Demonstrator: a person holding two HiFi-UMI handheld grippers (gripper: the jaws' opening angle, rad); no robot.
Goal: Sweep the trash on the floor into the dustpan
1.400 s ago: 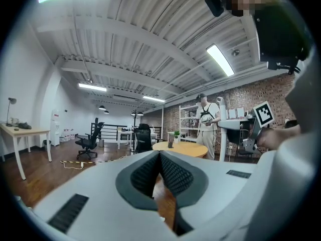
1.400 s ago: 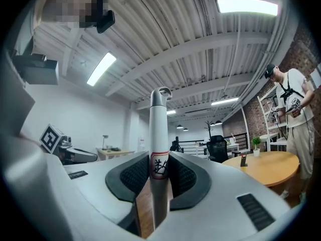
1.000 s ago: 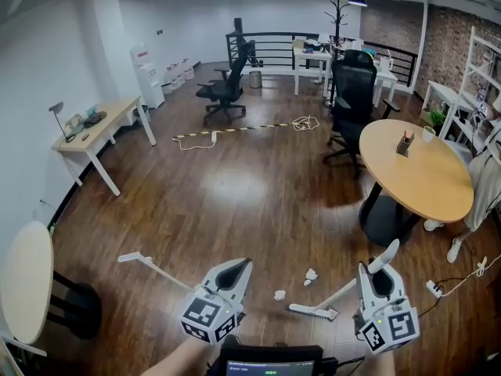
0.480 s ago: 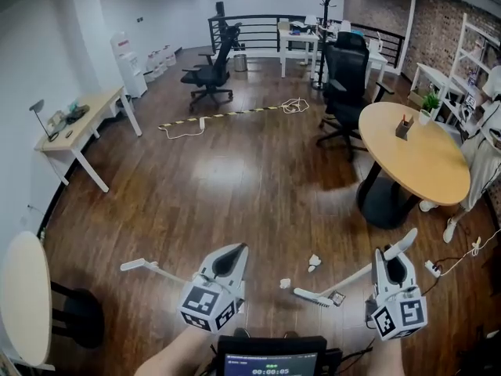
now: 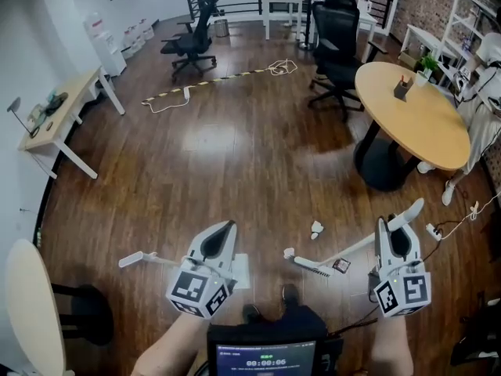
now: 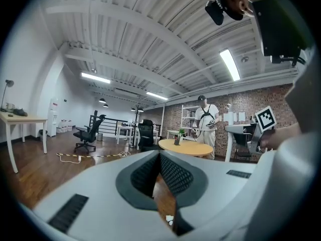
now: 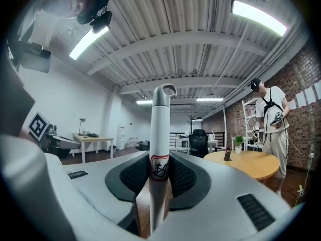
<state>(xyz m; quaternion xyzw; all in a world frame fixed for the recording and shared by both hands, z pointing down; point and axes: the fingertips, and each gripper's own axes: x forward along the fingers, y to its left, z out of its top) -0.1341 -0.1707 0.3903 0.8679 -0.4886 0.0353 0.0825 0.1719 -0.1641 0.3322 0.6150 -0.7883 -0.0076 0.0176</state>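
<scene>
Two crumpled white scraps (image 5: pixel 315 229) (image 5: pixel 288 251) and a small dark square piece (image 5: pixel 341 265) lie on the wooden floor. My right gripper (image 5: pixel 389 229) (image 7: pixel 159 159) is shut on a white broom handle (image 7: pixel 159 129) with a red-edged label. The broom's brush head (image 5: pixel 311 266) rests on the floor beside the scraps. The white dustpan (image 5: pixel 239 271) shows just right of my left gripper (image 5: pixel 223 230) (image 6: pixel 160 157), and its long handle (image 5: pixel 133 258) sticks out to the left. The left jaws meet at the tips with nothing seen between them.
A round wooden table (image 5: pixel 415 124) and a black office chair (image 5: pixel 337 37) stand ahead on the right. A person (image 5: pixel 485 77) stands past the table. A power strip (image 5: pixel 434 231) with cables lies at the right. A stool (image 5: pixel 86 316) is at the left.
The head view has tilted down, so the grippers and trash sit higher in the frame. The dustpan's pan now shows beside the left gripper. The broom stays held.
</scene>
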